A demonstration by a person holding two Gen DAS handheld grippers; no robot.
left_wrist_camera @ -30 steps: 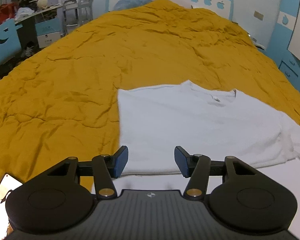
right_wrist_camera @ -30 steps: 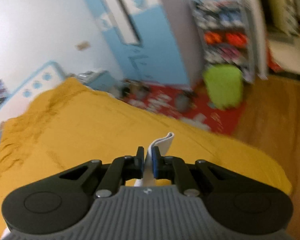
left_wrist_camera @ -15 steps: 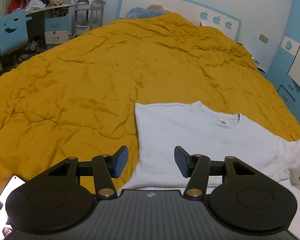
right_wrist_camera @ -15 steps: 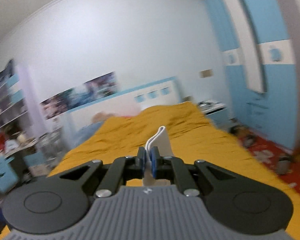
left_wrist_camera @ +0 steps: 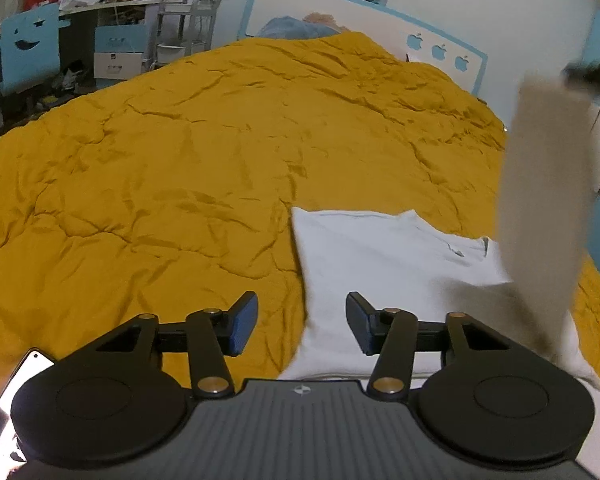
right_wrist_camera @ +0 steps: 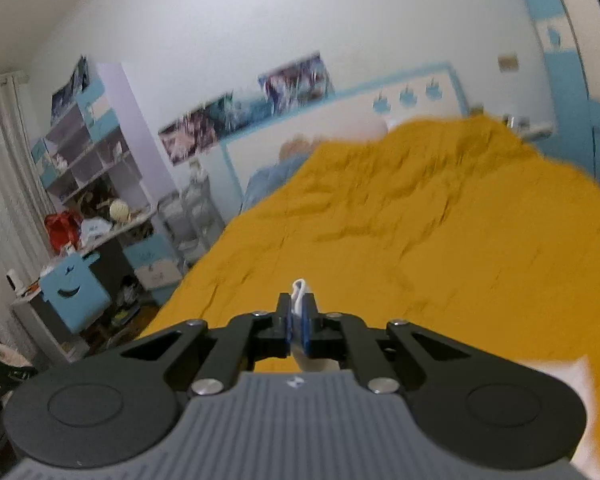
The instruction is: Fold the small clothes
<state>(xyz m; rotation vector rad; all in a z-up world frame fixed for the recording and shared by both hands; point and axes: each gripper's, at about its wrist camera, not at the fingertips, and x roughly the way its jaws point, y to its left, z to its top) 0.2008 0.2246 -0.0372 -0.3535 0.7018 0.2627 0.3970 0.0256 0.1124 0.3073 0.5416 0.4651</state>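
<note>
White shirt [left_wrist_camera: 384, 256] on yellow quilt [left_wrist_camera: 180, 152], sleeve [right_wrist_camera: 299, 292] pinched in right claw [right_wrist_camera: 298, 322].

Dim indoor light, fisheye-bent edges (right wrist view smeared by motion).

White shirt [left_wrist_camera: 380, 264] — flat on bed, sleeve lifted

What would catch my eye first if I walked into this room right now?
The big mustard-yellow quilt covering the bed, with a white T-shirt lying flat on its near right part. At the right, a strip of that shirt is lifted high, its edge pinched in the right gripper, while the left gripper hovers with nothing between its closing fingers.
</note>
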